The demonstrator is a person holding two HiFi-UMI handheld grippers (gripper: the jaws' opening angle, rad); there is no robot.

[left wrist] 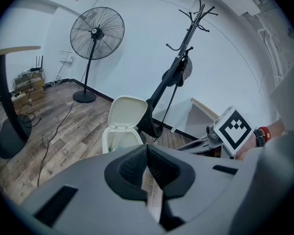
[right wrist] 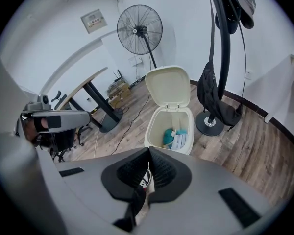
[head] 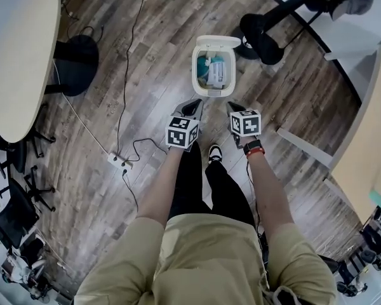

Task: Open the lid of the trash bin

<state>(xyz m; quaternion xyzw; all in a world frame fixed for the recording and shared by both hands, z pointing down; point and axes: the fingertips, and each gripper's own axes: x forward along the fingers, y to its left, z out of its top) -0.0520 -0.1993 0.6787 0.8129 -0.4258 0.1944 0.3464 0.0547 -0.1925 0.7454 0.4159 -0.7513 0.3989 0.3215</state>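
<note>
Bin [head: 214, 74]: white, on the wood floor [head: 133, 56], upper centre of the head view, straight ahead of both claws
Lid [head: 218, 42]: already up, standing off the far rim and tipped away from the person
Hinge [right wrist: 172, 105]: on the far side, its axis running left to right across the frame
Inside: teal and white rubbish [right wrist: 175, 137] shows in the open mouth
Left claw [head: 192, 108]: jaws together on nothing, just below and left of the near rim, not touching it
Right claw [head: 235, 108]: jaws together on nothing, just below and right of the near rim, also apart from it
Nearer claw: neither, since the bin sits midway between the two
Judgement: opening looks done, and no reach towards the lid seems needed
</note>
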